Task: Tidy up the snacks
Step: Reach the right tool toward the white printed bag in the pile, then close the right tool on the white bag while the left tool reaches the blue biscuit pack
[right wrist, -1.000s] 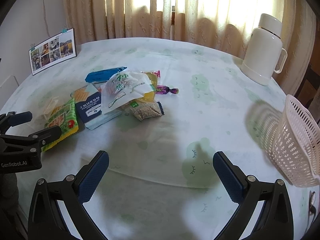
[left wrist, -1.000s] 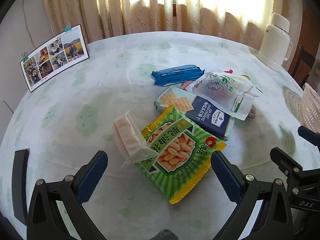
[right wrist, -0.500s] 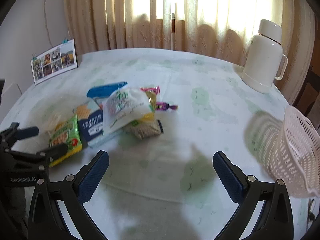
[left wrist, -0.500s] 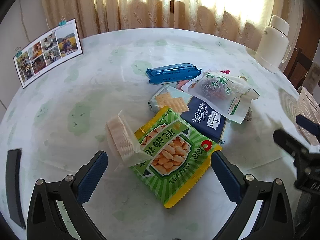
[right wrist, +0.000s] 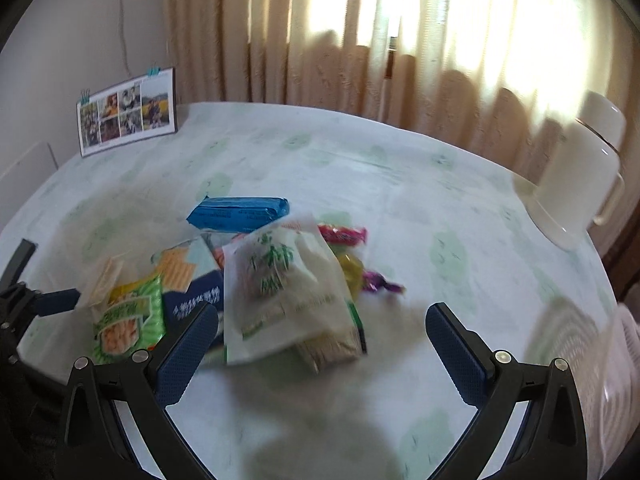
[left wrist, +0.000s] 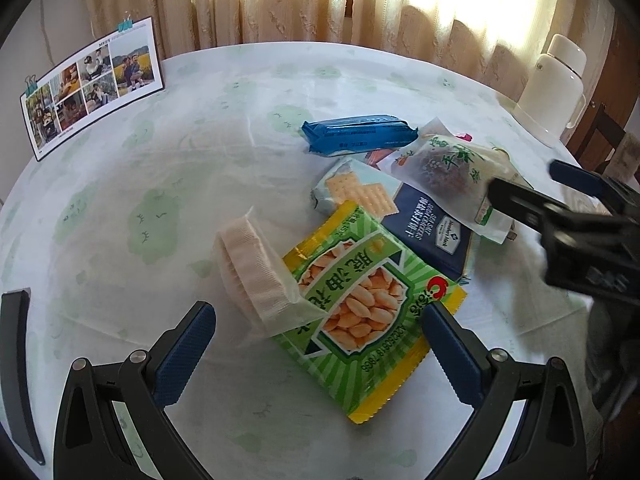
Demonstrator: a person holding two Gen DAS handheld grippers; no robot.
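Sorting seems not begun: green peanut bag (left wrist: 360,304), blue biscuit pack (left wrist: 356,134) and others lie heaped at 12 o'clock before left gripper (left wrist: 316,344) and right gripper (right wrist: 320,344), both spread apart and empty.

left gripper (left wrist: 318,344) gapes wide over green peanut bag (left wrist: 360,304) on table (left wrist: 160,208)

Green-striped peanut bag (left wrist: 360,304), blue wrapper (left wrist: 356,134), white tablecloth (left wrist: 160,184) with green patches.

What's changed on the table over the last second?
The right tool has moved in toward the snack pile, now just short of the white-green bag. The left tool edged closer to the green peanut bag. Both stay open; nothing grasped, snacks unmoved.
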